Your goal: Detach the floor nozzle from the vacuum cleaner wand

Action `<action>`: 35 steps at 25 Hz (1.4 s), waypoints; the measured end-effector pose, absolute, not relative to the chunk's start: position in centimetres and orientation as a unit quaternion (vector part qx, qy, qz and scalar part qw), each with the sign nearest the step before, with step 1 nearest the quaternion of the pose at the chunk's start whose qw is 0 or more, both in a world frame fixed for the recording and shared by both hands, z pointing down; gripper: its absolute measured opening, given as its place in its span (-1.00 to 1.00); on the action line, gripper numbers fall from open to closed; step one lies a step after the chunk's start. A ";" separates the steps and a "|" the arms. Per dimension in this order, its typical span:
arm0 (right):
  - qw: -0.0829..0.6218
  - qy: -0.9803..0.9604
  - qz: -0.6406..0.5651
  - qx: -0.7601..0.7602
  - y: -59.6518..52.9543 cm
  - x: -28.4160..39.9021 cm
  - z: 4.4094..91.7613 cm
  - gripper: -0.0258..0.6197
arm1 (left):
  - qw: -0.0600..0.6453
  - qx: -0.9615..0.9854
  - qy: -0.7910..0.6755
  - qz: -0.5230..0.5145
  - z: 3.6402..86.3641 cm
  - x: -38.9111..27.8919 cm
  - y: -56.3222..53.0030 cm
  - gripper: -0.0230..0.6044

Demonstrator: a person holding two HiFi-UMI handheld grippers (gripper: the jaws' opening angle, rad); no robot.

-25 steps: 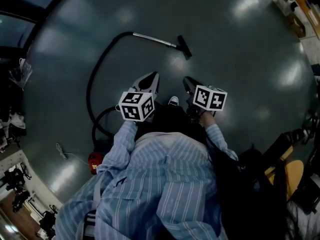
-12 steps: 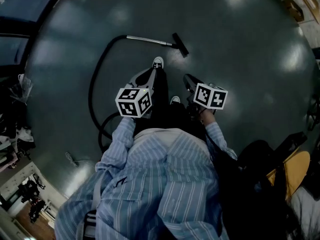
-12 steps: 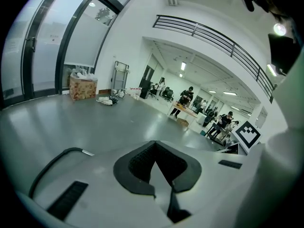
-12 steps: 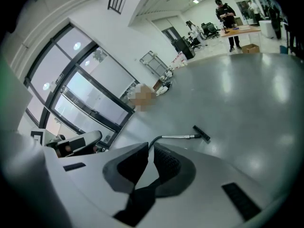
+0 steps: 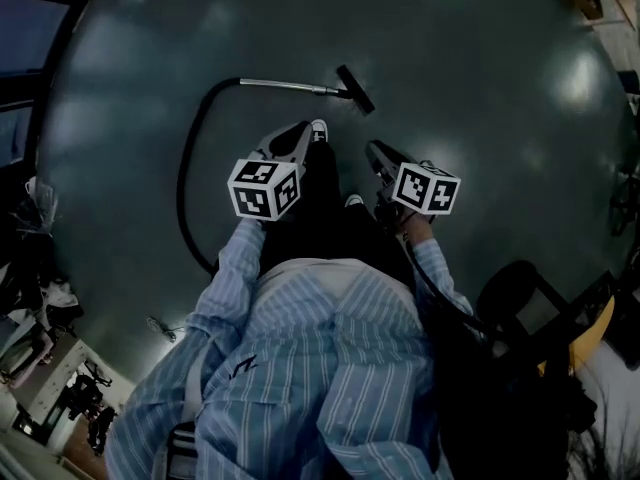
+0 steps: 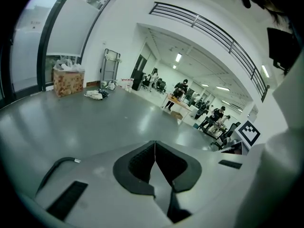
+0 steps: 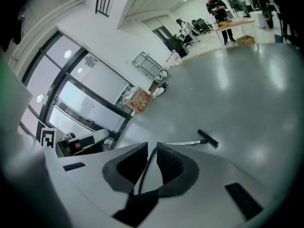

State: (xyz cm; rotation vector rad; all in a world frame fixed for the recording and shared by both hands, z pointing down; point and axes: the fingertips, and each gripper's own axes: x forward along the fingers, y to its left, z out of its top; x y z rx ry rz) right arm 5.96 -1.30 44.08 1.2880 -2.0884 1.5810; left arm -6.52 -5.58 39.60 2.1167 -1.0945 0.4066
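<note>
The floor nozzle (image 5: 355, 89) lies out on the open floor (image 5: 480, 118), well in from its edges. It is on the end of the metal wand (image 5: 285, 85), and the hose (image 5: 190, 158) curves back from the wand towards your left side. Both tools are well short of it, so this step is the approach: get close, then plan on one gripper steadying the wand near the joint while the other takes the nozzle neck. Open both before you reach in, because your left gripper (image 5: 298, 136) has its jaws pressed together on nothing. Your right gripper (image 5: 373, 154) shows only a narrow slit, with nothing held in it; the hose is merely visible through the gap, far off. Pull along the line of the wand rather than sideways, since a lone wand on smooth floor will likely skid or swing. You hold both grippers out in front of your body, side by side, angled forward and down, flanking your leading shoe (image 5: 318, 128).
</note>
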 end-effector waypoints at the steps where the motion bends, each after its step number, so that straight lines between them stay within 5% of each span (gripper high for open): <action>1: 0.114 -0.705 0.543 0.442 -2.6 5.6 44.7 -0.79 | 0.359 0.816 -0.422 0.162 40.4 -6.9 -7.2 -0.90; 6: 0.146 -0.685 0.558 0.446 -7.4 4.1 48.2 -0.68 | 0.388 0.818 -0.372 0.206 44.3 -8.0 -14.1 -0.90; 12: 0.175 -0.689 0.550 0.438 -11.7 4.4 53.0 -0.26 | 0.397 0.829 -0.295 0.260 50.5 -7.1 -18.7 -0.90; 22: 0.254 -0.662 0.554 0.436 -15.7 7.8 68.3 -0.22 | 0.391 0.826 -0.184 0.362 66.9 -4.1 -20.6 -0.88; 27: 0.308 -0.676 0.541 0.394 -17.4 7.6 77.4 -0.18 | 0.343 0.834 -0.163 0.402 76.2 -3.2 -22.0 -0.49; 35: 0.432 -0.676 0.485 0.349 -18.3 10.4 95.3 -0.11 | 0.276 0.809 -0.119 0.505 94.0 -2.3 -22.8 -0.45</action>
